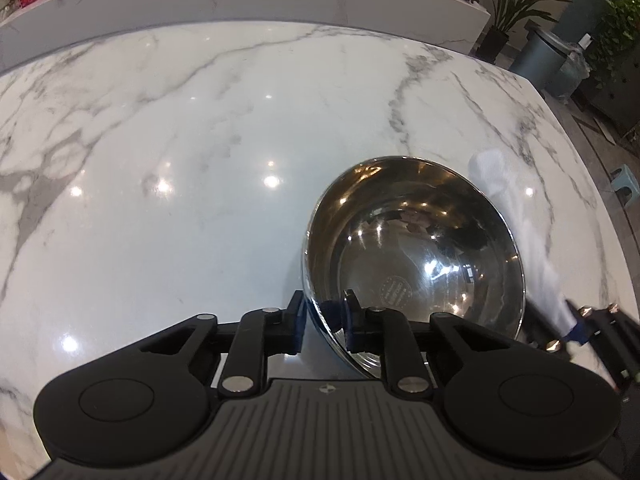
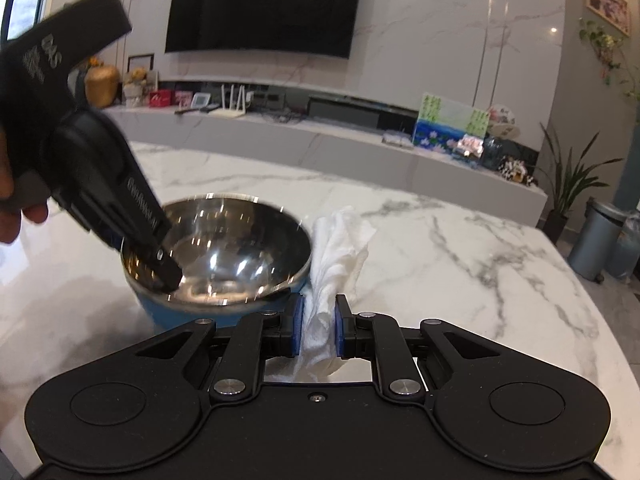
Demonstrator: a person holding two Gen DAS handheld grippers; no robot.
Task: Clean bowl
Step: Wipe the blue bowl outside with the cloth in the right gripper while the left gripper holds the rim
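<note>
Bowl [image 1: 416, 248] — steel inside, blue outside — is seen standing on the marble countertop [image 1: 180, 140], gripped at its near rim by the left gripper [image 1: 322, 318]: one finger is placed inside the wall, the other outside, the jaws closed onto the rim. A crumpled white paper towel [image 2: 336, 256] is held pinched between the blue pads of the right gripper [image 2: 318, 326], narrowly parted around it — the towel is raised just beside the bowl's right edge, apparently touching it. A hand [image 2: 12, 200] is visible on the left gripper's handle.
</note>
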